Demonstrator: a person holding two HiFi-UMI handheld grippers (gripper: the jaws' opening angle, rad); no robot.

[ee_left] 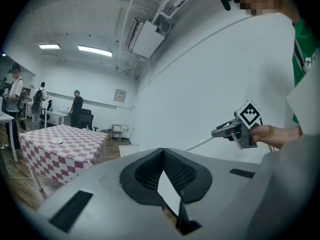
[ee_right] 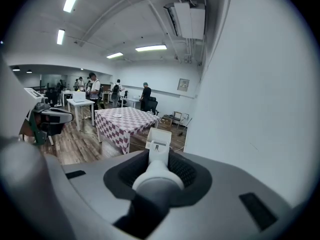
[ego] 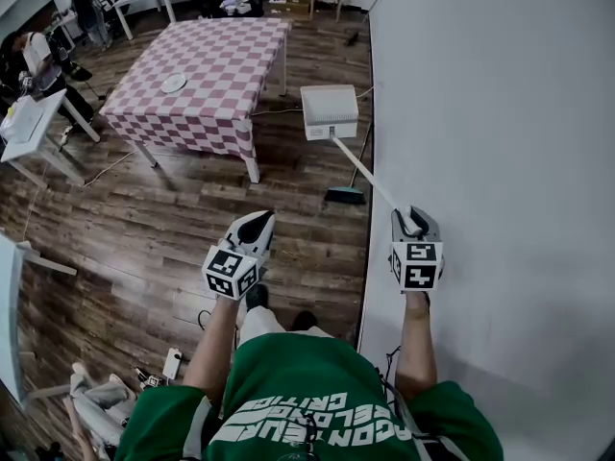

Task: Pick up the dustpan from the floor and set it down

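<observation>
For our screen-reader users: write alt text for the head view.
A person's right gripper grips the long handle of a white dustpan, held off the wooden floor beside a white wall. The left gripper is alongside; a checkered table stands beyond.

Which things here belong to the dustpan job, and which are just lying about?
In the job:
- dustpan, held up by its long handle
- right tongs, shut on that handle

Lying about:
- checked table
- plate on that table
- broom
- left tongs, off the dustpan
</observation>
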